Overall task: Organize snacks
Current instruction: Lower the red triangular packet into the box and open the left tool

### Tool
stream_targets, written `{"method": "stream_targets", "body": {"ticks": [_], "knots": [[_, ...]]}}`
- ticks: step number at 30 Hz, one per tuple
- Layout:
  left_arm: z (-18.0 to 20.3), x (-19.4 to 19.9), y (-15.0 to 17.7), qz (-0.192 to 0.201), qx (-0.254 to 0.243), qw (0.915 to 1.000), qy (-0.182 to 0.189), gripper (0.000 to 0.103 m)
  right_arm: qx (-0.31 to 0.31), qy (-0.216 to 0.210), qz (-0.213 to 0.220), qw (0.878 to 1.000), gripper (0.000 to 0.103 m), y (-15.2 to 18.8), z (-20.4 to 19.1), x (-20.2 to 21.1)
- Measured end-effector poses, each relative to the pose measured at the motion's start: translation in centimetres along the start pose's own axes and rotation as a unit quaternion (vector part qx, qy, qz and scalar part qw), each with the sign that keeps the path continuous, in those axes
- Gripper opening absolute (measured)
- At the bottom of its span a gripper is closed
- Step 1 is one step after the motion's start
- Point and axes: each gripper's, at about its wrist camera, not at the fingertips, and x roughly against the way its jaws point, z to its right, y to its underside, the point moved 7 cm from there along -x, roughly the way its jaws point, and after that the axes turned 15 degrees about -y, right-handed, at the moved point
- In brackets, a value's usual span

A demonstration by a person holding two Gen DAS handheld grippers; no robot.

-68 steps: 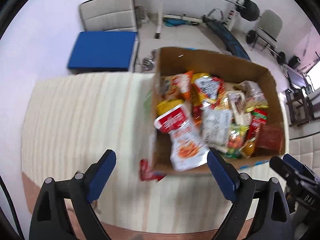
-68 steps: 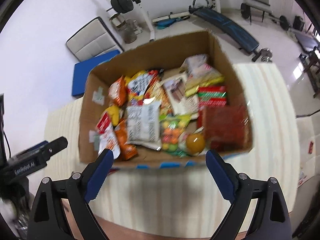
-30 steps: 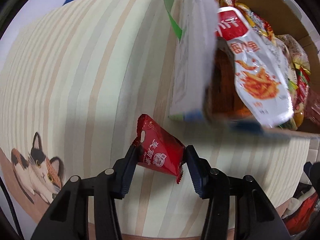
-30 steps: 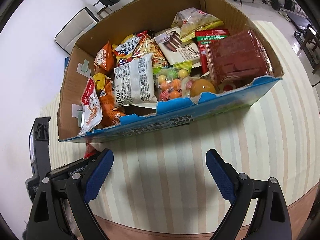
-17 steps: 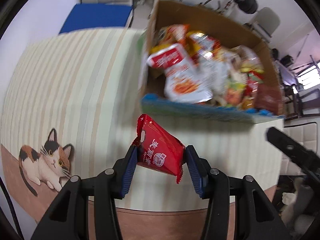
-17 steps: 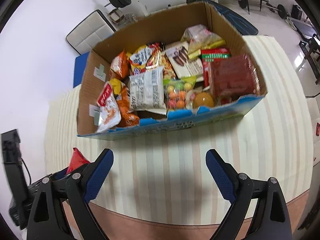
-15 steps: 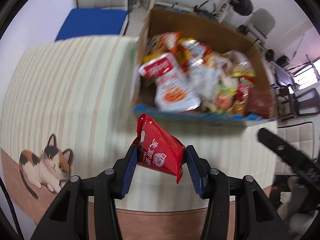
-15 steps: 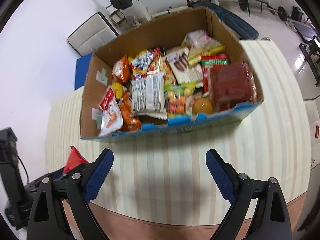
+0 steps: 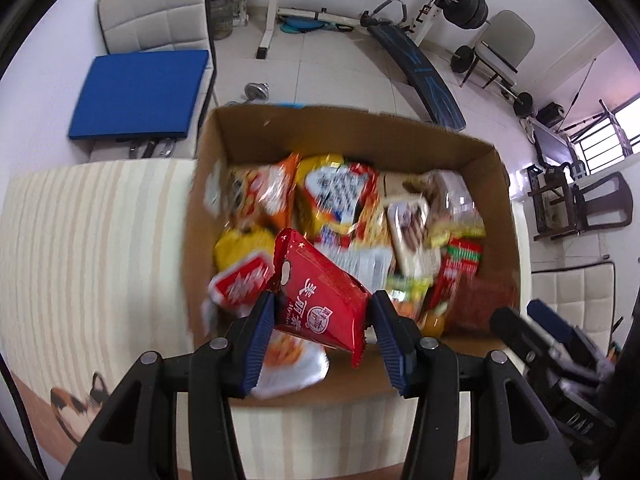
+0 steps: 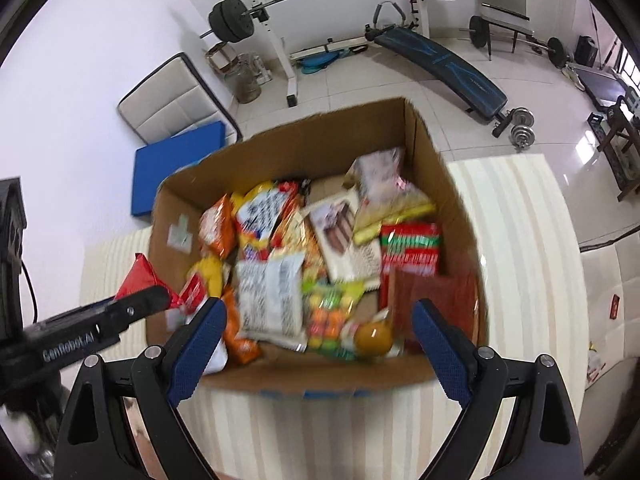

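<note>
My left gripper (image 9: 322,334) is shut on a red snack packet (image 9: 316,296) and holds it above the near left part of an open cardboard box (image 9: 352,128) full of snack bags. In the right wrist view the same box (image 10: 316,140) sits ahead, and the left gripper (image 10: 132,310) with the red packet (image 10: 140,274) shows at the box's left wall. My right gripper (image 10: 318,346) is open and empty above the box's near edge.
The box stands on a striped tablecloth (image 9: 88,240) with a cat print (image 9: 76,404). Beyond the table are a blue mat (image 9: 140,92), a white chair (image 9: 156,12), a weight bench (image 10: 440,60) and a barbell rack (image 10: 288,40).
My left gripper took the red packet from the table beside the box, lifted it and carried it over the box. My right gripper rose and stayed open.
</note>
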Motion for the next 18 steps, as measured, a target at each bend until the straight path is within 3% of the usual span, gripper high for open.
{"method": "stream_targets", "body": {"ticks": [9, 13, 18], "knots": [[6.0, -4.3, -7.4, -0.065, -0.039, 0.9960, 0.048, 0.047, -0.022, 0.020, -0.015, 0.999, 0.096, -4.7, 3.5, -3.5], [8.7, -6.6, -8.9, -0.105, -0.068, 0.9884, 0.086, 0.049, -0.022, 0.028, -0.022, 0.999, 0.096, -5.7, 4.3, -4.7], [10.5, -7.4, -9.9, -0.109, -0.089, 0.9852, 0.098, 0.047, -0.022, 0.036, -0.038, 0.998, 0.096, -6.1, 5.2, -6.1]]}}
